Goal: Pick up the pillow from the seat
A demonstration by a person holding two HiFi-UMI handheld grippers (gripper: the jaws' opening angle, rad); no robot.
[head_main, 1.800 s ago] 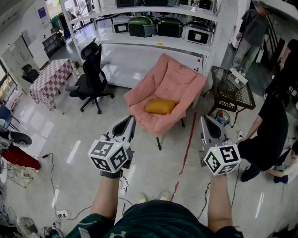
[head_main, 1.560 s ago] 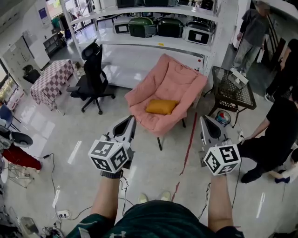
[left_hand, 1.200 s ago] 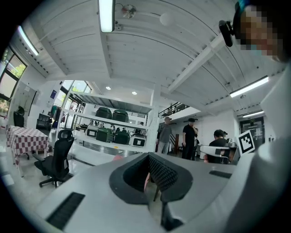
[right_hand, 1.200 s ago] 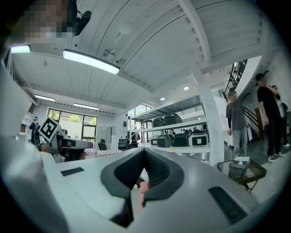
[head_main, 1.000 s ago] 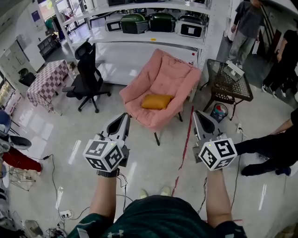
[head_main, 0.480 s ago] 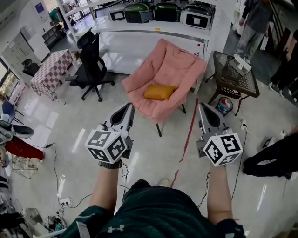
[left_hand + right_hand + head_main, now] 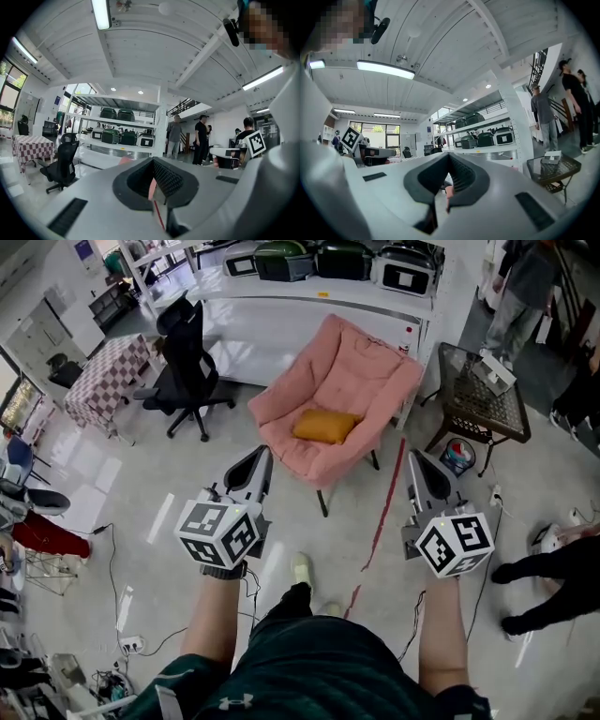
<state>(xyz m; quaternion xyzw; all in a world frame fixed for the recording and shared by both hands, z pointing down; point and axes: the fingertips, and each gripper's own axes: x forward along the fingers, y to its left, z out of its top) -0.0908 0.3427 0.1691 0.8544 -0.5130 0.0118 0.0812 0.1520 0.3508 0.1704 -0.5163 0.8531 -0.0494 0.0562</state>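
Observation:
An orange pillow point(image 7: 325, 426) lies on the seat of a pink padded chair point(image 7: 356, 371) in the head view, a couple of steps ahead of me. My left gripper point(image 7: 265, 453) is held out low over the floor, pointing at the chair's left front, shut and empty. My right gripper point(image 7: 412, 457) points past the chair's right side, also shut with nothing in it. Both are well short of the pillow. In the left gripper view the left gripper point(image 7: 153, 161) shows a sliver of pink chair between its jaws. The right gripper point(image 7: 449, 156) view shows no pillow.
A black office chair point(image 7: 192, 362) stands left of the pink chair, a wire-mesh side table point(image 7: 483, 395) right of it. White shelves with cases point(image 7: 328, 259) run behind. A red floor line point(image 7: 380, 521), cables, and a person's legs point(image 7: 553, 568) lie at the right.
I have stepped towards the chair, with one foot now showing ahead of my body. The person in black at the right has moved further right. Both grippers stay shut.

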